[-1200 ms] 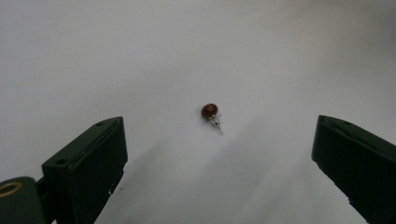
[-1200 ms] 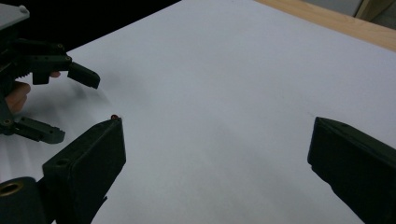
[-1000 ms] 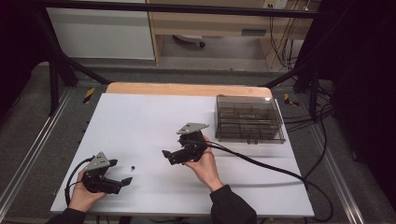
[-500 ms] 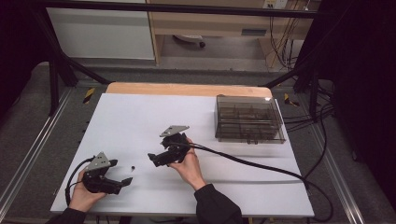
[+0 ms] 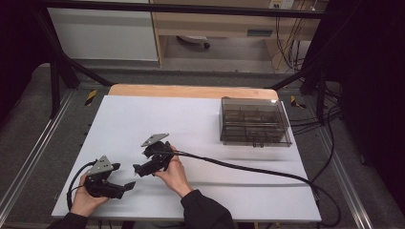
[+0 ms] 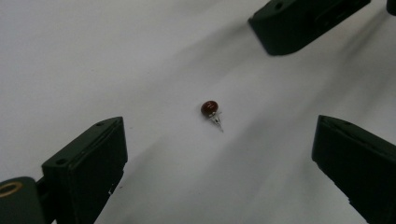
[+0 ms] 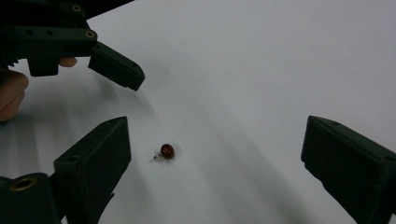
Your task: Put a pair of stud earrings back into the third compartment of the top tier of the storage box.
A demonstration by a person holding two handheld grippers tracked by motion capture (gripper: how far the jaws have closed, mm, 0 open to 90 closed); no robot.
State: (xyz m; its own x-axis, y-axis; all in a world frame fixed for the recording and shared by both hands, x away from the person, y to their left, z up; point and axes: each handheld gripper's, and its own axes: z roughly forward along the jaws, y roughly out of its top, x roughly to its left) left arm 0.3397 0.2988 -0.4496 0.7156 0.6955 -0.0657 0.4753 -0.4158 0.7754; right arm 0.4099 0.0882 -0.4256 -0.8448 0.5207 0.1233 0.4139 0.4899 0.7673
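Note:
A tiny dark red stud with a short metal pin (image 6: 210,109) lies on the white table top (image 5: 191,119). My left gripper (image 6: 219,137) is open, low over the table, and the stud sits just ahead, between its jaws. My right gripper (image 7: 217,140) is open too, with the stud (image 7: 166,150) near its left jaw. In the high view the left gripper (image 5: 124,176) is at the front left and the right gripper (image 5: 140,162) is close beside it, pointing at it. Neither holds anything.
A clear plastic compartment box (image 5: 254,121) stands at the table's back right. The right gripper's black cable (image 5: 239,167) trails across the table toward the right edge. One jaw of the other gripper (image 6: 299,23) shows at the top right of the left gripper view.
My right gripper has moved left and toward the front, from the table's middle to just beside the left gripper and the stud. The left gripper has stayed put.

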